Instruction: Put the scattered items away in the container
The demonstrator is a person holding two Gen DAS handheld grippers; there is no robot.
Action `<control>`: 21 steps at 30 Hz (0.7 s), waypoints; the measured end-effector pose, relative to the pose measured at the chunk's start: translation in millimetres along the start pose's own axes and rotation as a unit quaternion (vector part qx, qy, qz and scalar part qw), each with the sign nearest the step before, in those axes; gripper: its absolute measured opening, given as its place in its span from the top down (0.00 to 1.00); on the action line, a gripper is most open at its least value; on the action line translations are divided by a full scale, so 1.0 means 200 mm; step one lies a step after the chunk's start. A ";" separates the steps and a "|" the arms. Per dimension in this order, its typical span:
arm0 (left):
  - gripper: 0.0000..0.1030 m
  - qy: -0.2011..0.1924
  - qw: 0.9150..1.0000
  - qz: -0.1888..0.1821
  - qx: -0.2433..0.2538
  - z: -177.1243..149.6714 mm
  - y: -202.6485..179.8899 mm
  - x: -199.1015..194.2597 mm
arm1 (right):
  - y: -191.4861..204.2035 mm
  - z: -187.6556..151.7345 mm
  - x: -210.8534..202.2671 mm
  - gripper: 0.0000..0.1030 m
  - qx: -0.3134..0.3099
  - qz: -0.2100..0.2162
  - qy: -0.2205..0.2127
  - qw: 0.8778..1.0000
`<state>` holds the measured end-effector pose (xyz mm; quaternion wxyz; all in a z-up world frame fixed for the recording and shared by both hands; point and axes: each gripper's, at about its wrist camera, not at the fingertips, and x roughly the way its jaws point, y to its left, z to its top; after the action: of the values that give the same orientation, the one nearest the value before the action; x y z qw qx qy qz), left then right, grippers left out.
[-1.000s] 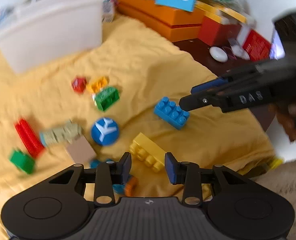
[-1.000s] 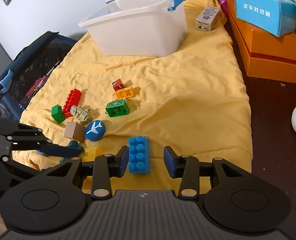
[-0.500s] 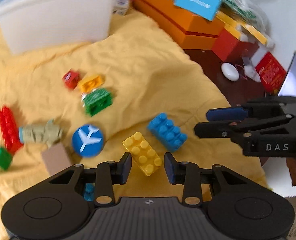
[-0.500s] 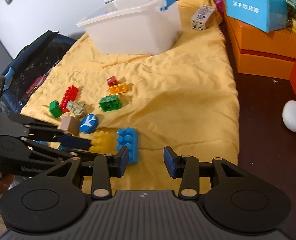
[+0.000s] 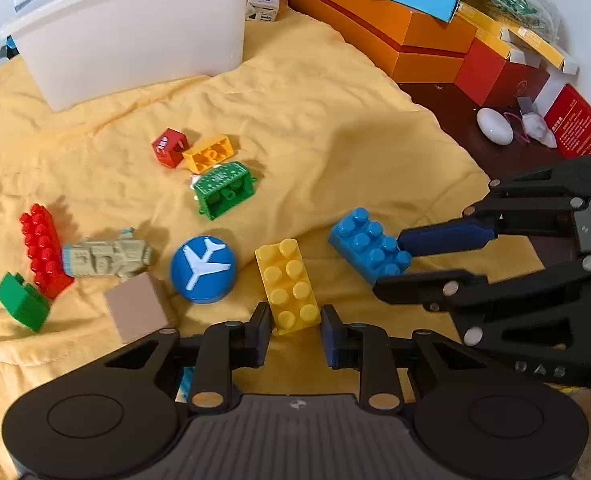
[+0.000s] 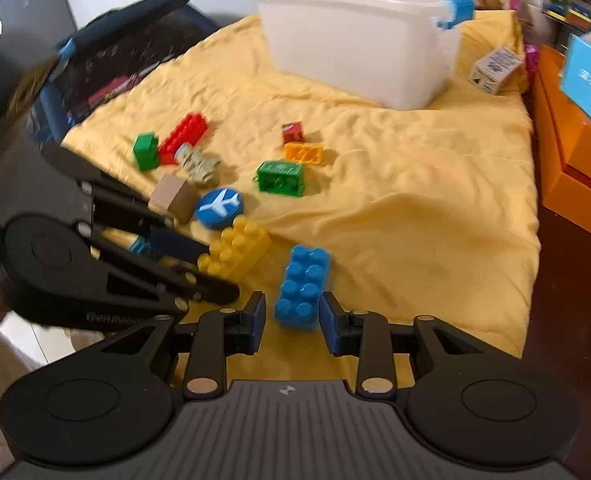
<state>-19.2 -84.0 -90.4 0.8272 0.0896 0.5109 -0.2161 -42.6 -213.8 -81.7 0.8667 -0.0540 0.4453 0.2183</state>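
Left of the round blue airplane disc (image 5: pixel 202 269), a red studded brick (image 5: pixel 42 250), a small green block (image 5: pixel 21 301), a tan moulded toy (image 5: pixel 107 255) and a plain brown cube (image 5: pixel 136 307) lie on the wrinkled yellow cloth (image 5: pixel 335 140). Just right of the disc, the left hand-held gripper (image 5: pixel 295 330) has its jaws wide around the near end of the yellow studded brick (image 5: pixel 289 285). Further right, the right hand-held gripper (image 6: pixel 292 318) sits wide astride the blue studded brick (image 6: pixel 303 285). Beyond the disc stands the smooth white plastic container (image 5: pixel 135 32), its inside hidden.
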 end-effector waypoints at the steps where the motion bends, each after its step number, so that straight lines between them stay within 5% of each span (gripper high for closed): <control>1: 0.71 -0.001 1.000 0.000 0.000 0.00 0.01 0.00 | 0.01 0.00 0.01 0.67 -0.007 -0.005 -0.002 1.000; 7: 0.71 -0.006 0.999 0.004 0.034 0.02 0.03 0.00 | 0.01 -0.03 0.10 0.70 -0.020 -0.031 -0.001 0.999; 14: 0.73 -0.027 0.997 -0.047 0.054 0.11 0.10 -0.04 | 0.03 0.04 0.08 0.74 -0.011 -0.050 0.006 0.999; 21: 0.73 -0.132 0.988 -0.056 0.056 0.41 0.32 -0.37 | -0.05 0.36 -0.02 0.74 0.019 -0.090 -0.047 0.995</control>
<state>47.1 -38.4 9.0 0.8675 0.0775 0.3889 -0.3003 13.8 -204.2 -35.7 0.9036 -0.0672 0.4014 0.1333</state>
